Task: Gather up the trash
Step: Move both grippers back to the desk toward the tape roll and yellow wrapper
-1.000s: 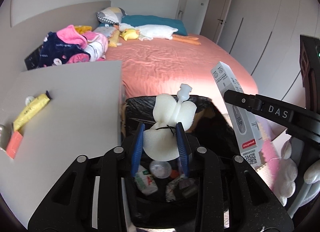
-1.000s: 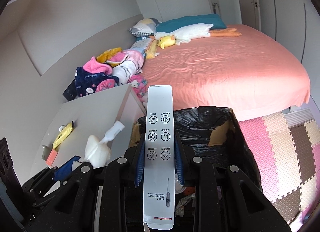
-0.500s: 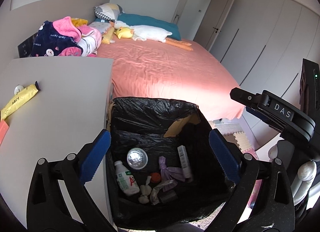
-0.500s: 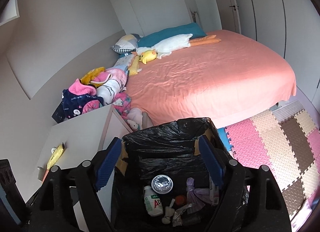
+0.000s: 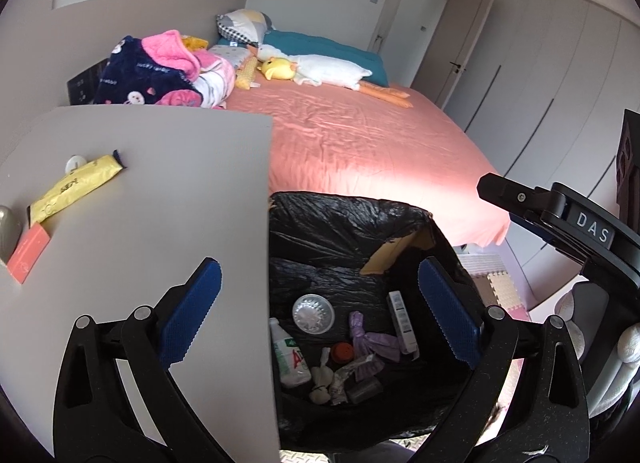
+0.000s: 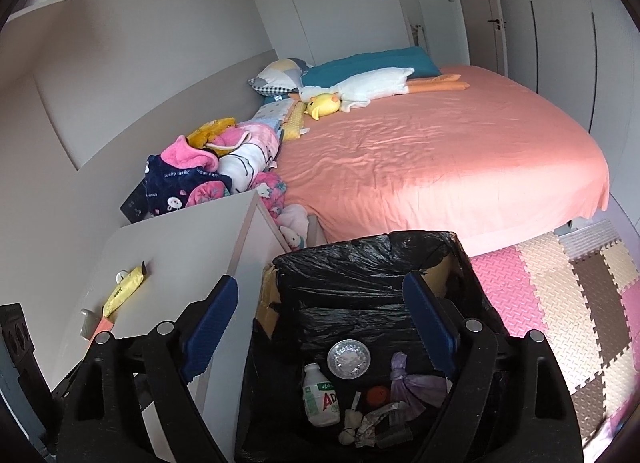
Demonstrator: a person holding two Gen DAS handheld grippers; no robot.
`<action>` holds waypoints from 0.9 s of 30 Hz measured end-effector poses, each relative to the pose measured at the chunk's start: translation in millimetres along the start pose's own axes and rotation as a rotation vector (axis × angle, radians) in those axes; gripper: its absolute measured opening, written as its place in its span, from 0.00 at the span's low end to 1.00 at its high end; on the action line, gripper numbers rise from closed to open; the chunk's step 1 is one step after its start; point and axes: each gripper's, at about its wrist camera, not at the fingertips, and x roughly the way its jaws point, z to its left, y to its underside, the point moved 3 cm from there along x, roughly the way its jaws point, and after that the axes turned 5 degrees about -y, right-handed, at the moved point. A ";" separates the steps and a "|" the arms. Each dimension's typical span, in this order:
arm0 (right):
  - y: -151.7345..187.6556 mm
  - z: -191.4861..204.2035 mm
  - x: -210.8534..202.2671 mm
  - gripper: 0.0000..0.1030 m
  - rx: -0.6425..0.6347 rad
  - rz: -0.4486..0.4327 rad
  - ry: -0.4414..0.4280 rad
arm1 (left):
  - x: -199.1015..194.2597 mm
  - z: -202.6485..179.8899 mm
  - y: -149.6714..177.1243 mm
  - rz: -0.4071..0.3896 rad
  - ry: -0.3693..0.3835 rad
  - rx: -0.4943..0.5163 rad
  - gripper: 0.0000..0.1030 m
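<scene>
Both tools hover over the trash bin, a box lined with black plastic in the lower centre of both views. The left gripper and the right gripper each have their blue pads spread wide, having just opened, with nothing between them. At the bin's bottom lie a small white bottle, a round foil lid, a purple knotted wrapper, a narrow white box and white scraps. That much looks collected. On the grey table at left, a yellow sachet and a pink card appear to remain, likely next.
</scene>
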 end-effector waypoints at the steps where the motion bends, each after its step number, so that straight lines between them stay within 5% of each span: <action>1: 1.4 4.7 1.5 0.82 -0.008 0.003 -0.008 | -1.0 4.2 1.2 -0.003 -0.007 -0.006 0.93; 27: 31.8 122.9 62.1 0.82 -0.124 0.124 -0.137 | -39.4 121.5 7.1 -0.054 -0.235 -0.126 0.93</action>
